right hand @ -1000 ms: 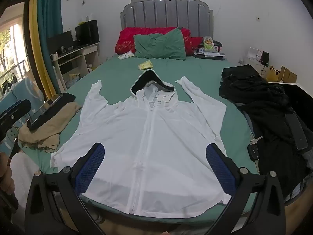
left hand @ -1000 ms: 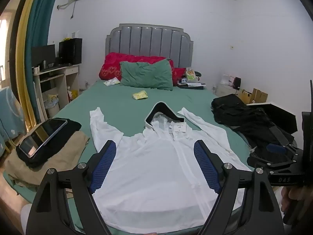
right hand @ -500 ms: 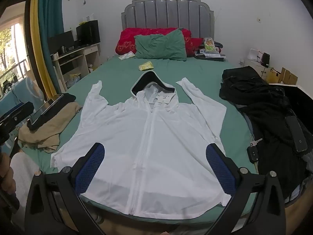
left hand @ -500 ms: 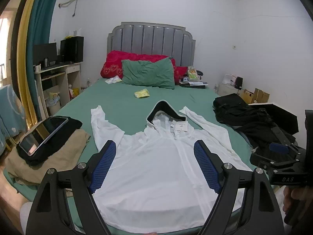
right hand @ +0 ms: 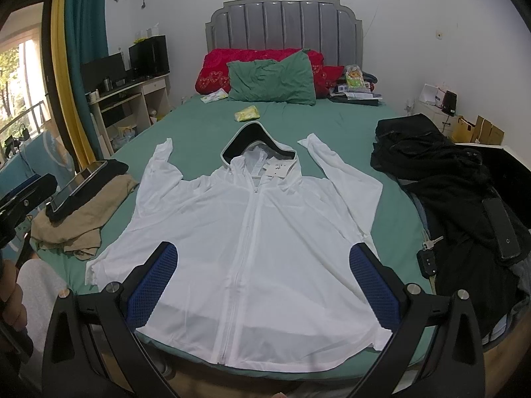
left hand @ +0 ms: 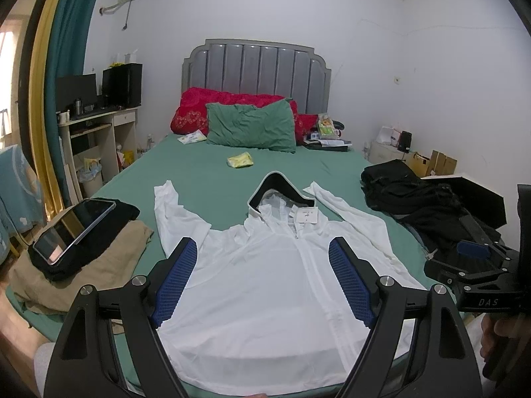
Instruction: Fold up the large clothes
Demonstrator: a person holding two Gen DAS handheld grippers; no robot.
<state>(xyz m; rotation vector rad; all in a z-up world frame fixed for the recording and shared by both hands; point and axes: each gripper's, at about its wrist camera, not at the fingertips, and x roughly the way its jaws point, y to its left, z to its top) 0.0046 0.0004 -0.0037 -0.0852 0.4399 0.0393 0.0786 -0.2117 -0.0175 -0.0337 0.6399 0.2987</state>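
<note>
A white zip-up hooded jacket (left hand: 265,285) lies spread flat, front up, on the green bed (left hand: 205,172), hood toward the headboard, sleeves out to both sides. It also shows in the right wrist view (right hand: 252,232). My left gripper (left hand: 264,278) is open and empty, held above the jacket's lower part. My right gripper (right hand: 262,282) is open and empty, above the hem near the bed's foot. The right gripper also shows at the right edge of the left wrist view (left hand: 478,265).
Tan and black clothes with a tablet (left hand: 73,229) on top lie at the bed's left edge. A pile of black clothes (right hand: 444,172) with a phone and keys (right hand: 428,255) fills the right side. Pillows (right hand: 272,81) and a yellow packet (right hand: 247,112) lie near the headboard.
Both grippers have risen and tilted slightly; the view shifts a little. The jacket has not moved and both grippers stay open.
</note>
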